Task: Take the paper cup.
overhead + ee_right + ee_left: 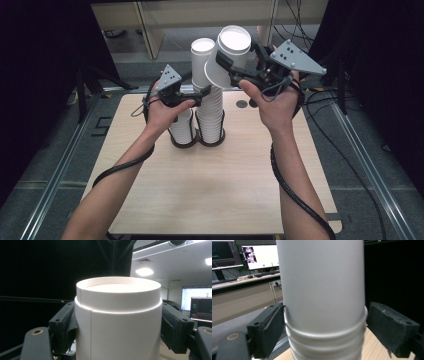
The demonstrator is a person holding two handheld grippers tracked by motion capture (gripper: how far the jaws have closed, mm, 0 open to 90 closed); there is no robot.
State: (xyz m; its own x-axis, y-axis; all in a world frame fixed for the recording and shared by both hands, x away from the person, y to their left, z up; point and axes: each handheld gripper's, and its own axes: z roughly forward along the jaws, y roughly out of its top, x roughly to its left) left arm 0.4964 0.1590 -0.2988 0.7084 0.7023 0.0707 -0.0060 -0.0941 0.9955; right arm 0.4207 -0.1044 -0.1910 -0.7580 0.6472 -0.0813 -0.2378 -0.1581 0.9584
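Right claw (226,64) clamps an upturned cup (229,55), raised and tilted above the bench (215,185). Left claw (204,91) straddles the taller stack (209,100): one pad touches it, the other stands just clear. A shorter stack (182,127) stands beside.

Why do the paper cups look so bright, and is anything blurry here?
High view: the lifted cup has a glaring, washed-out rim against dark surroundings. Left gripper view: the cup stack is soft and out of focus. Right gripper view: ceiling lights flare behind the cup.
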